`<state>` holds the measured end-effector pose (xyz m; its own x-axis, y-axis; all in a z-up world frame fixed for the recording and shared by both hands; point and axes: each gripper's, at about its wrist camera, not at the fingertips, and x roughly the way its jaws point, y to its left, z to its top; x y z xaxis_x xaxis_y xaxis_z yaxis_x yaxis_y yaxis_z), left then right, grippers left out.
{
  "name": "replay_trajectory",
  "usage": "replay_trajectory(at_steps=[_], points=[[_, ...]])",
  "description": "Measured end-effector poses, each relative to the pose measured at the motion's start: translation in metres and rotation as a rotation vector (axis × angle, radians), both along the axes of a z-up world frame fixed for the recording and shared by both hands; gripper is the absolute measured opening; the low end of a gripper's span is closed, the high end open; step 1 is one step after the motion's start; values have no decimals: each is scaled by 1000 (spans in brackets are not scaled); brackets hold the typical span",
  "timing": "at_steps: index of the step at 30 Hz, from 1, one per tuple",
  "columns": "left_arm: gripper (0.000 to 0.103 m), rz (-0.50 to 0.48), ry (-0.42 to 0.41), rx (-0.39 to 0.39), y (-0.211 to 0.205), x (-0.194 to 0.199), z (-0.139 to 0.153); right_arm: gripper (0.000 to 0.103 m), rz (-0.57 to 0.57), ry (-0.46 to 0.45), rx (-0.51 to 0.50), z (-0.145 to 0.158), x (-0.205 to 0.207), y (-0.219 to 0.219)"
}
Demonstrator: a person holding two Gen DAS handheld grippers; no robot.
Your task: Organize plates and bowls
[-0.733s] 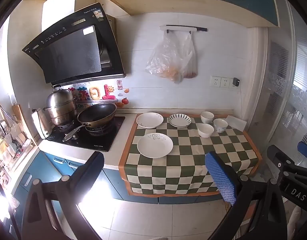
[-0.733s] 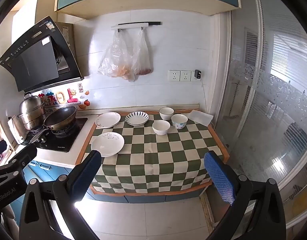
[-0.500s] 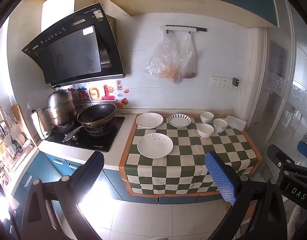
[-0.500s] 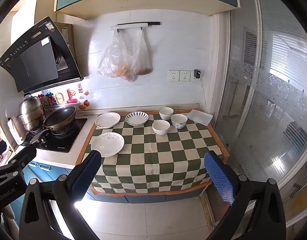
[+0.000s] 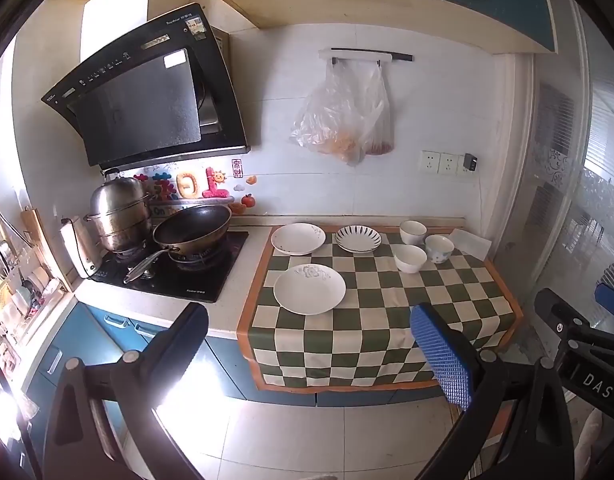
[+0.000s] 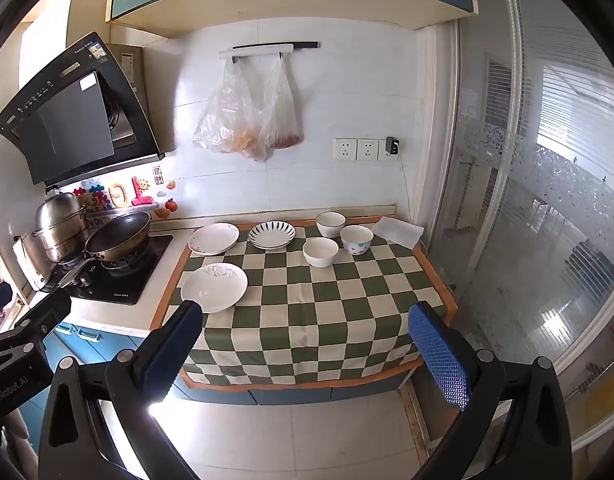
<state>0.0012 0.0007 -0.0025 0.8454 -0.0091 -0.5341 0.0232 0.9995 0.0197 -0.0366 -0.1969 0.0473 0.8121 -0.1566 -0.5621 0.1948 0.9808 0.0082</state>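
Note:
On a green-and-white checked cloth (image 5: 371, 320) (image 6: 319, 312) lie three plates: a large white one (image 5: 309, 289) (image 6: 214, 287) at the front left, a white one (image 5: 298, 238) (image 6: 213, 238) at the back left, and a striped one (image 5: 357, 238) (image 6: 272, 234) beside it. Three bowls stand at the back right: two white ones (image 5: 410, 258) (image 6: 320, 251) (image 5: 412, 232) (image 6: 330, 224) and a dotted one (image 5: 439, 248) (image 6: 356, 239). My left gripper (image 5: 311, 344) and right gripper (image 6: 305, 340) are open and empty, held back from the counter above the floor.
A stove (image 5: 175, 268) with a wok (image 5: 192, 231) and a steel steamer pot (image 5: 117, 216) is left of the cloth. A range hood (image 5: 147, 96) hangs above it. Plastic bags (image 5: 343, 120) hang on the wall. A glass door (image 6: 547, 240) is on the right.

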Motion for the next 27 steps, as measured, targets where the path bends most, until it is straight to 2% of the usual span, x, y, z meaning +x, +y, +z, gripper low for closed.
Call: replay_trajectory(at_steps=[27], points=[[103,0,3,5,-1,4,-1,103,-5,0,4,-3,1,-2]])
